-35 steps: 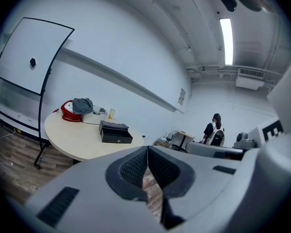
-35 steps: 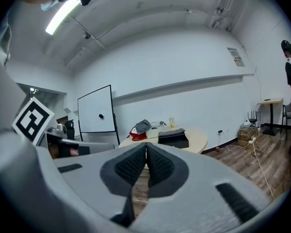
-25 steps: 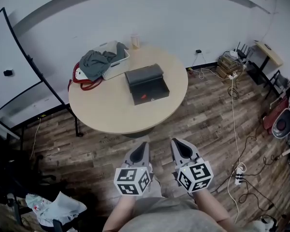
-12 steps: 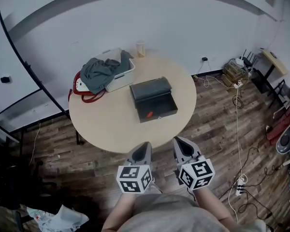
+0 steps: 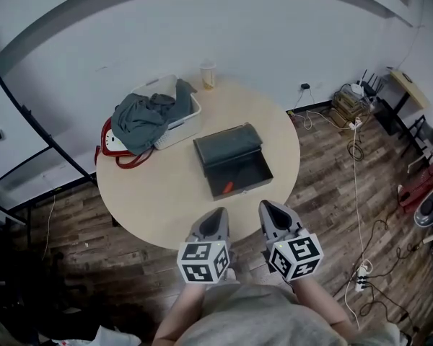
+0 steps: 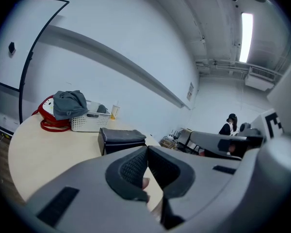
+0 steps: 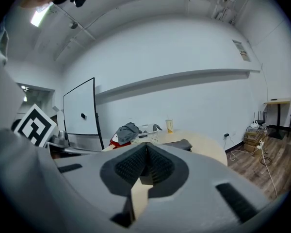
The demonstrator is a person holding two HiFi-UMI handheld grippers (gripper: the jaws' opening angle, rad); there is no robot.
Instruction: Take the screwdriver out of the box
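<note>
Table (image 5: 151,193) and box (image 5: 229,146) sit nearer than before | step: approach | left gripper (image 5: 216,213) and right gripper (image 5: 265,206): jaws together, empty | screwdriver (image 5: 227,187): inside open box, near-left | next: open jaws, reach in

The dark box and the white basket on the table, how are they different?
The box is dark and solid, with its lid lifted open; the basket is white with little holes. The box has a small orange-red screwdriver inside; the basket is heaped with grey cloth. The box sits mid-table; the basket sits by the far edge. Both rest on the round table.
</note>
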